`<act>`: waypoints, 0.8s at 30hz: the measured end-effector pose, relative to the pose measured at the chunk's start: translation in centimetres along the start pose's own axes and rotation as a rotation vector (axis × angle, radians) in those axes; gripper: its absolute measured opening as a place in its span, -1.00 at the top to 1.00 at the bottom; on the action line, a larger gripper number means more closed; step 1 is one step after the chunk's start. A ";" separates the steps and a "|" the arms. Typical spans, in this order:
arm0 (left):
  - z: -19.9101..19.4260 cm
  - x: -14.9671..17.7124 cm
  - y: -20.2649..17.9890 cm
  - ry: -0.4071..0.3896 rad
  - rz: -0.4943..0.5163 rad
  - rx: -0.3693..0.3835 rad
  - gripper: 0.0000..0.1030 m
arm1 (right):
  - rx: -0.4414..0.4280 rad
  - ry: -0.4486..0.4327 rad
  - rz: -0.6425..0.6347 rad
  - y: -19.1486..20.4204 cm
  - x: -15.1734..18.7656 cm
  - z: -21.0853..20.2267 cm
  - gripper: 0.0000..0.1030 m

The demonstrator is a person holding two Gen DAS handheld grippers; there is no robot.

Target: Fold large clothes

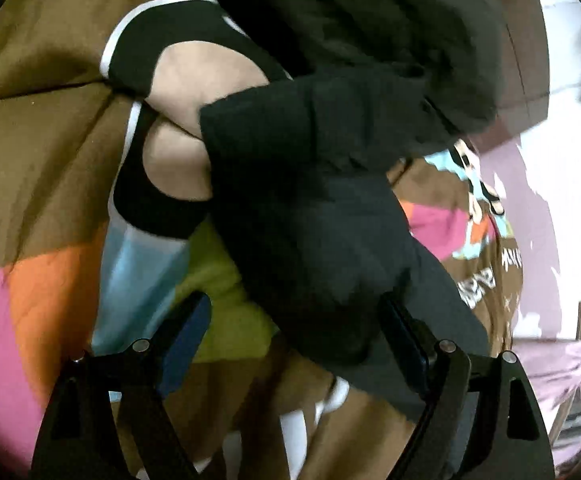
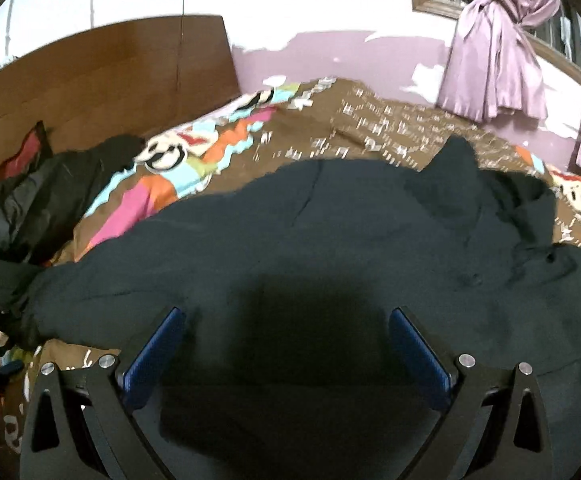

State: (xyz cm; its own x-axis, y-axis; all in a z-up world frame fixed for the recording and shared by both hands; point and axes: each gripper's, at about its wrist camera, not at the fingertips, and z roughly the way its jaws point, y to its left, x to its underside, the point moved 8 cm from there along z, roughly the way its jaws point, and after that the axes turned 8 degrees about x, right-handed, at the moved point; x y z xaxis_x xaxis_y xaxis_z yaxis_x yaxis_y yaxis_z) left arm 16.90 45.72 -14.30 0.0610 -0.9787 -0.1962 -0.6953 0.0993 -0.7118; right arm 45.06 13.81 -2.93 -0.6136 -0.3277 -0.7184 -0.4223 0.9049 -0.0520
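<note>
A large dark padded garment (image 2: 330,248) lies spread on a bed with a brown patterned cover (image 2: 370,128). My right gripper (image 2: 286,344) is open, its blue-padded fingers just above the garment's near part. In the left wrist view a sleeve or fold of the same dark garment (image 1: 310,208) hangs in front of my left gripper (image 1: 294,328). That gripper is open, and the fold's lower end sits between its fingers, nearer the right finger (image 1: 402,340).
A second black glossy jacket (image 2: 38,208) is heaped at the bed's left by the wooden headboard (image 2: 102,76). A purple curtain (image 2: 498,48) hangs at the right by a window. The cover's bright colour blocks (image 1: 30,300) lie under the left gripper.
</note>
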 end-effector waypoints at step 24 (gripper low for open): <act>-1.8 0.7 -2.5 -0.149 0.276 -0.007 0.95 | 0.012 -0.030 0.060 -1.4 3.7 -0.6 -1.00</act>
State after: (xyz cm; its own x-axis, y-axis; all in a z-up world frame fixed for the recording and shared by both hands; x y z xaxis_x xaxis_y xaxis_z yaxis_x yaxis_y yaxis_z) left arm 17.38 44.44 -11.40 -0.0267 -0.8776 -0.4787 -0.7054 0.3559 -0.6130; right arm 42.91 11.19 -5.10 -0.6175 -0.2647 -0.7407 -0.3775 0.9259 -0.0161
